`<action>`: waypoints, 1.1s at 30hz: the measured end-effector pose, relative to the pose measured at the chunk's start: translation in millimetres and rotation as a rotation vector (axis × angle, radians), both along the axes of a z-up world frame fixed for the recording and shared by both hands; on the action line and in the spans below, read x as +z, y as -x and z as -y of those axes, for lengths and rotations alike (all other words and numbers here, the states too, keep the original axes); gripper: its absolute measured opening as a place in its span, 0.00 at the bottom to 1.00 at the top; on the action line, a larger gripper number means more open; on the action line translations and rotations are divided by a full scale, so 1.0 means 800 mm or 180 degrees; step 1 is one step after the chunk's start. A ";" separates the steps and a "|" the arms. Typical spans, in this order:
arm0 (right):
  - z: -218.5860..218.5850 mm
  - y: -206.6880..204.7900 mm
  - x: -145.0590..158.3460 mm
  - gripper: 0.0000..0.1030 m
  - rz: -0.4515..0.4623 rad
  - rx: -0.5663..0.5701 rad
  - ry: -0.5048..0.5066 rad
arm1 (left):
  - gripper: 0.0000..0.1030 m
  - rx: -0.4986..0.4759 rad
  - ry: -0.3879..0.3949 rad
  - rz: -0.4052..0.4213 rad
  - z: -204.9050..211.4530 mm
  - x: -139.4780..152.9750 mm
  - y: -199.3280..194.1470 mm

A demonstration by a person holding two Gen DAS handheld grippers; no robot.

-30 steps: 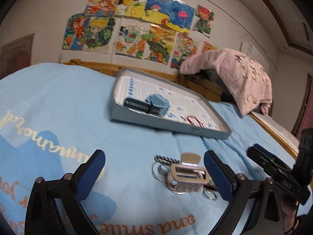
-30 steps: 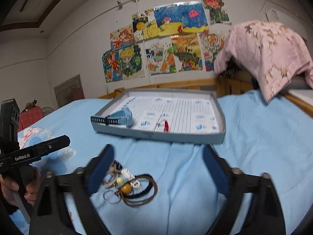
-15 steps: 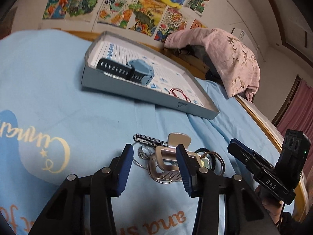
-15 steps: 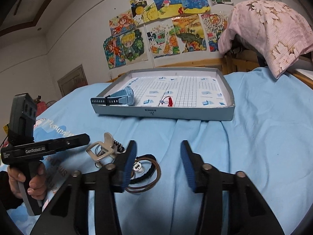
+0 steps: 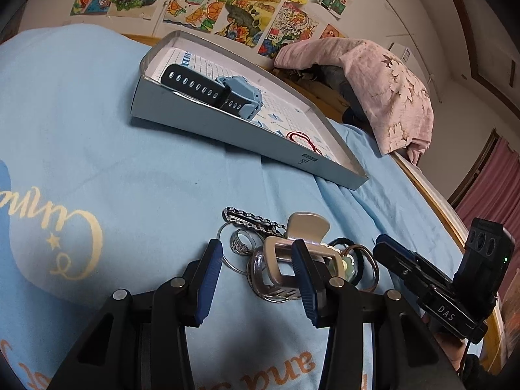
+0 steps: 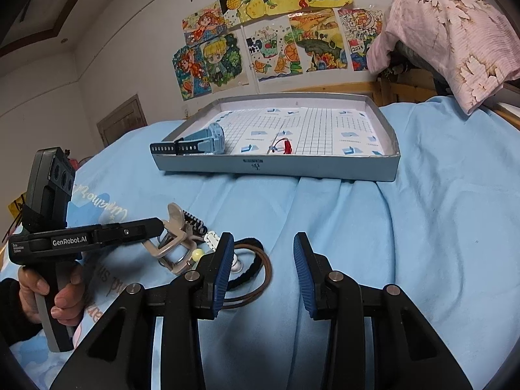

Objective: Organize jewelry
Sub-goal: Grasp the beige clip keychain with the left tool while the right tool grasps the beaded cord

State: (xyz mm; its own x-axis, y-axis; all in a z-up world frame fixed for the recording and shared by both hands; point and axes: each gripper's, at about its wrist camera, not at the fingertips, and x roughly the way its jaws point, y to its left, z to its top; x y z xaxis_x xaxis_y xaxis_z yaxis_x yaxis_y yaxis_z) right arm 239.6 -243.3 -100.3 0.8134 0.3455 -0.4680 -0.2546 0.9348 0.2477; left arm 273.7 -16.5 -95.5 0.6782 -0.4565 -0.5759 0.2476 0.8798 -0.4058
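A pile of jewelry lies on the blue bedsheet: a beige hair claw clip (image 5: pixel 294 247), silver rings (image 5: pixel 239 243), a patterned bar clip (image 5: pixel 250 217) and dark hair ties (image 5: pixel 360 260). My left gripper (image 5: pixel 256 269) is open, its jaws around the rings and the clip's left part, just above the sheet. It also shows in the right wrist view (image 6: pixel 156 227) at the clip (image 6: pixel 174 243). My right gripper (image 6: pixel 263 266) is open and empty, right of the pile, over the hair ties (image 6: pixel 250 269). A grey tray (image 5: pixel 227 130) holds a blue watch (image 5: pixel 227 92) and a red string bracelet (image 5: pixel 300 138).
The tray (image 6: pixel 325 165) lies further back on the bed. A pink blanket (image 6: pixel 455 39) hangs over a wooden frame at the back right. Drawings cover the wall (image 6: pixel 276 32). The bed's wooden edge (image 5: pixel 432 201) runs along the right.
Both grippers' jaws have narrowed from wide open. My left gripper has moved down and forward onto the jewelry pile; my right gripper has come lower and closer to the pile's right side.
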 end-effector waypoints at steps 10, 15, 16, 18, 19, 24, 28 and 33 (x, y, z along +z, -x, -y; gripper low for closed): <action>0.003 0.000 -0.006 0.33 -0.0050 -0.0013 -0.0042 | 0.27 -0.0083 -0.0232 0.0262 0.016 0.003 0.017; 0.001 -0.002 -0.009 0.33 -0.0087 0.0013 -0.0053 | 0.17 -0.0142 -0.0240 0.0279 0.019 0.002 0.020; 0.000 -0.002 -0.010 0.33 -0.0093 0.0024 -0.0048 | 0.15 -0.0150 -0.0239 0.0282 0.018 0.002 0.021; -0.001 -0.002 -0.010 0.33 -0.0112 0.0050 -0.0045 | 0.12 -0.0174 -0.0207 0.0279 0.016 0.001 0.024; -0.001 -0.002 -0.011 0.33 -0.0121 0.0061 -0.0045 | 0.12 -0.0181 -0.0185 0.0281 0.015 0.001 0.025; -0.003 -0.004 -0.014 0.30 -0.0195 0.0089 -0.0048 | 0.10 -0.0203 -0.0111 0.0300 0.012 -0.002 0.027; -0.005 -0.005 -0.016 0.20 -0.0224 0.0099 -0.0031 | 0.10 -0.0242 -0.0112 0.0312 0.013 -0.002 0.029; -0.002 -0.007 -0.018 0.07 -0.0255 0.0081 -0.0076 | 0.10 -0.0306 -0.0087 0.0236 0.013 -0.005 0.026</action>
State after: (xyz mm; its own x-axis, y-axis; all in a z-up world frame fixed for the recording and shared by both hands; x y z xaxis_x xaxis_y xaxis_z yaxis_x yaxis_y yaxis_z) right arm 244.9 -241.7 -114.9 0.7644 0.3775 -0.5226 -0.2567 0.9218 0.2904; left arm 253.3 -27.1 -99.5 0.6731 -0.5064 -0.5390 0.3598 0.8610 -0.3596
